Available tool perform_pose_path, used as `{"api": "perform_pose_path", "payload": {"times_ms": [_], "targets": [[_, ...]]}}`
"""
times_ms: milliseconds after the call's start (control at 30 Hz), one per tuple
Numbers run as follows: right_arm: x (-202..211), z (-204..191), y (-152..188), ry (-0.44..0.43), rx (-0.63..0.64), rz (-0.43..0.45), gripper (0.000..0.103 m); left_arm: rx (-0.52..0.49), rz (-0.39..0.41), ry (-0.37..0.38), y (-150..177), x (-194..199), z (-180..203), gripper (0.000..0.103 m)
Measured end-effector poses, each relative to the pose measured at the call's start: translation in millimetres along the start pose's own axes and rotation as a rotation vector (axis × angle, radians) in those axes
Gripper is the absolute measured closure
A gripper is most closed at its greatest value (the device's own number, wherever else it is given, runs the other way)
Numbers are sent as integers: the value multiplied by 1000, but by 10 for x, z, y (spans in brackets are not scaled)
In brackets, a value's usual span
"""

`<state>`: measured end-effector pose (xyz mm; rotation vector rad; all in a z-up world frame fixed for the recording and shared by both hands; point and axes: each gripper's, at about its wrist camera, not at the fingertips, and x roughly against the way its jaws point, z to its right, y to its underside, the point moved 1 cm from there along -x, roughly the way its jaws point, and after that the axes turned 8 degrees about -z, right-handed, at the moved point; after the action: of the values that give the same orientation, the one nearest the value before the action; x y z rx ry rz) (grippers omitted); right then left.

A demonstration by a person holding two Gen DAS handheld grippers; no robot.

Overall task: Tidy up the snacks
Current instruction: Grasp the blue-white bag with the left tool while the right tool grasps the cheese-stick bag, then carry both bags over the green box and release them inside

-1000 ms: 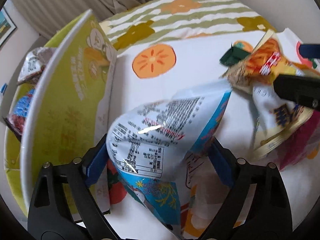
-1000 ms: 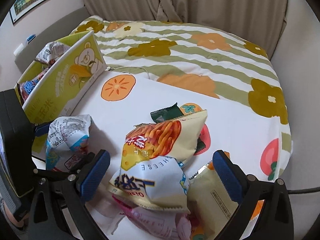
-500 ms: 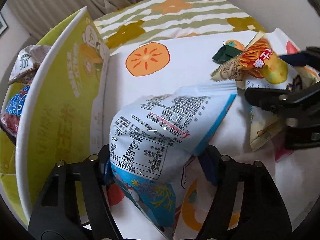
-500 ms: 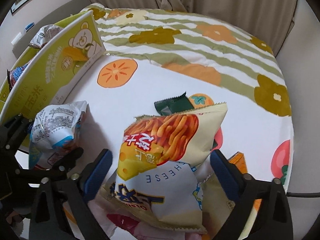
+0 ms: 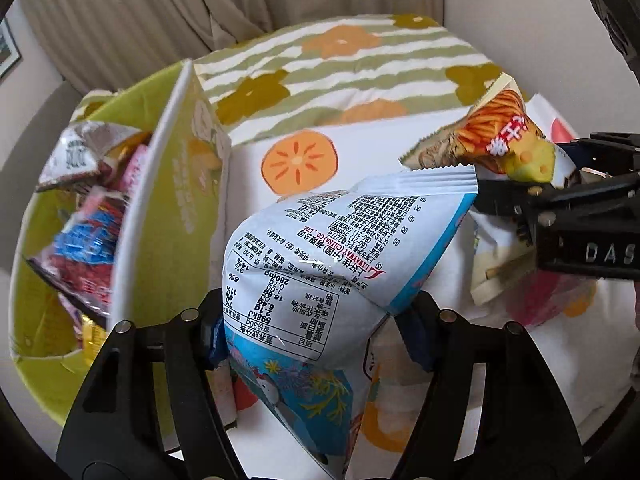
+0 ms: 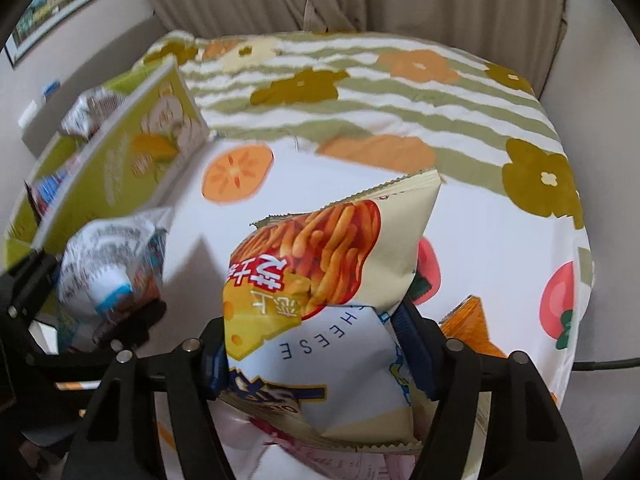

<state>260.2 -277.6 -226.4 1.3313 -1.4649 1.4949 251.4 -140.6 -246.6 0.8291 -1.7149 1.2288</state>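
Fruit-print bedspread (image 6: 460, 220) below; left gripper (image 5: 316, 336) clamps blue-white bag (image 5: 340, 248), right gripper (image 6: 316, 344) just closed, pinching cheese-stick bag (image 6: 320, 264).

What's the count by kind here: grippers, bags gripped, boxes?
Grippers: 2, the left gripper and the right gripper; the jaws of both have just been closing on a bag
Bags gripped: 2, the blue and white bag on the left and the cheese stick bag on the right
Boxes: 1, the green box
Total: 5
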Motion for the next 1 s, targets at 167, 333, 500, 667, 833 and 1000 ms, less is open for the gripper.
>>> {"api": "perform_pose_path", "payload": {"times_ms": [167,333,500,667,833,1000], "targets": [[385,-22,-87,-51,-52,78,38,22,63,8,-54,420,-86,39],[834,-166,-145,-85,-63,149,38,79,137,25,-74,971,-310,39],[1186,-471,-187,-113,-31,201,38,144,196,37,-25,1410,-703,39],[1414,-939,-198,-133,-10,245,38,178,238,15,80,1706,-1301,39],[1464,-1443,-279,-168,0,276,38,226,236,-13,202,1752,-1965,39],[1309,-1960,-422,-198,11,278,38,266,191,4,321,1552,-2558,39]]}}
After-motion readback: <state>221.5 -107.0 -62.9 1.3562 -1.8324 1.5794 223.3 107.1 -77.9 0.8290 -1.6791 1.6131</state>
